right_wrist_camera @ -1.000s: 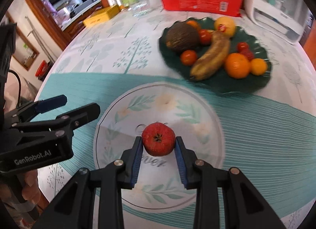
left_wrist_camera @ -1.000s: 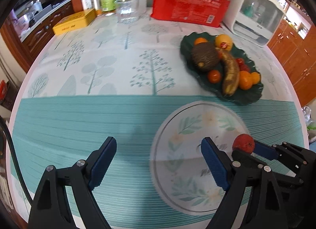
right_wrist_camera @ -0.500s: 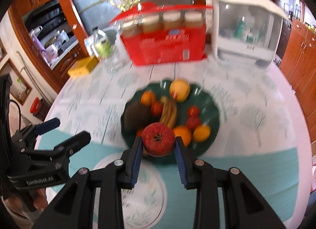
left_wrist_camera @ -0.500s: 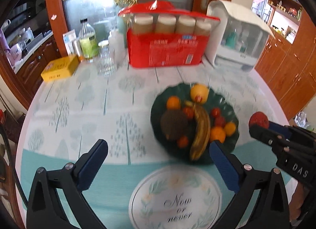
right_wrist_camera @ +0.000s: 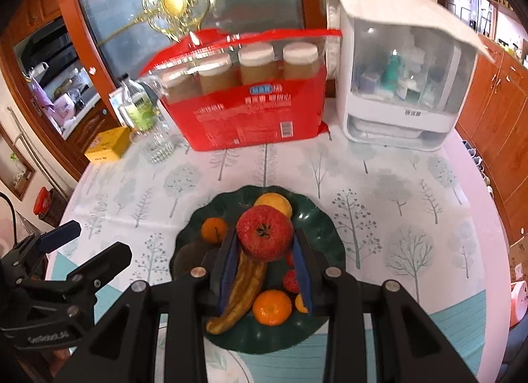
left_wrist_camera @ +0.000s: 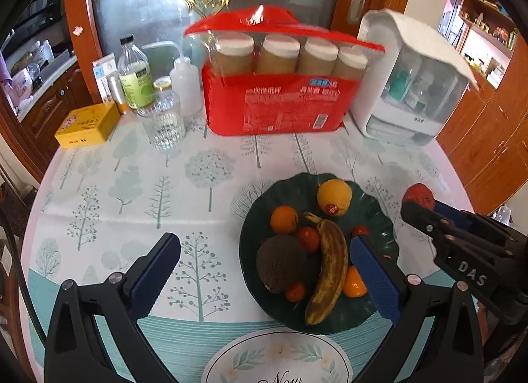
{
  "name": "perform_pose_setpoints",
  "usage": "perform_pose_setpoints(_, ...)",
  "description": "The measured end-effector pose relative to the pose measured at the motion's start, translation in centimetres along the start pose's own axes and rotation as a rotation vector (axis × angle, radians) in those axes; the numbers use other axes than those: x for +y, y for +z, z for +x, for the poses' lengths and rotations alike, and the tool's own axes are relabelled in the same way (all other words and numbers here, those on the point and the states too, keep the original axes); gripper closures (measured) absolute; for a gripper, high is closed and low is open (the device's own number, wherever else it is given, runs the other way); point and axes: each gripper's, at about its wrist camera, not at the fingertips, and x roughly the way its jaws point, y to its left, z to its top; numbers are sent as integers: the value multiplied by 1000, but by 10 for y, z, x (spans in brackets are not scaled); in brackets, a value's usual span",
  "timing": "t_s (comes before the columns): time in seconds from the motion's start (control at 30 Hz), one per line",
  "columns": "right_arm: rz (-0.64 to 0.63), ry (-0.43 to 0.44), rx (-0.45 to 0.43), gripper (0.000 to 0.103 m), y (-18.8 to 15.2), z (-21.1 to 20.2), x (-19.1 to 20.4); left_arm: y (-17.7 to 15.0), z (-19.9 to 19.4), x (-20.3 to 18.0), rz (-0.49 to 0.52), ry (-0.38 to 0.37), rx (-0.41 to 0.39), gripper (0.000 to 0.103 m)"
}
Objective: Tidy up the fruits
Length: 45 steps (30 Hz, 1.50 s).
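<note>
Right tool (right_wrist_camera: 265, 252) pinches the round, bumpy red fruit (right_wrist_camera: 265, 237) at its widest sides, above the dark green scalloped plate (right_wrist_camera: 325, 228) on the desk. It looks light and firm. Left tool (left_wrist_camera: 264, 279) gapes wide, empty.

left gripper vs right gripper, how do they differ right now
The left gripper has its jaws spread wide with nothing between them; the right gripper is closed on a red fruit. The left gripper sits beside the green plate; the right gripper hangs over it. Both have black frames and blue pads.
</note>
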Motion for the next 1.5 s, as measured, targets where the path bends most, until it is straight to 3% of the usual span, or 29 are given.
perform_pose_setpoints(0.3,13,-38,93,70,-10,51,-5,-7,38,-1,29,10,68,1)
perform_pose_setpoints(0.6,38,-43,172,69,-17,80,-9,-11,45,4,31,9,93,1)
perform_pose_setpoints(0.83,46,-21,170,63,-20,76,-6,-14,43,12,10,5,104,1)
perform_pose_setpoints(1.17,45,-11,148,62,-28,54,0,-24,25,13,10,9,90,1)
perform_pose_setpoints(1.5,28,3,123,62,-60,13,10,-52,-8,14,15,24,74,1)
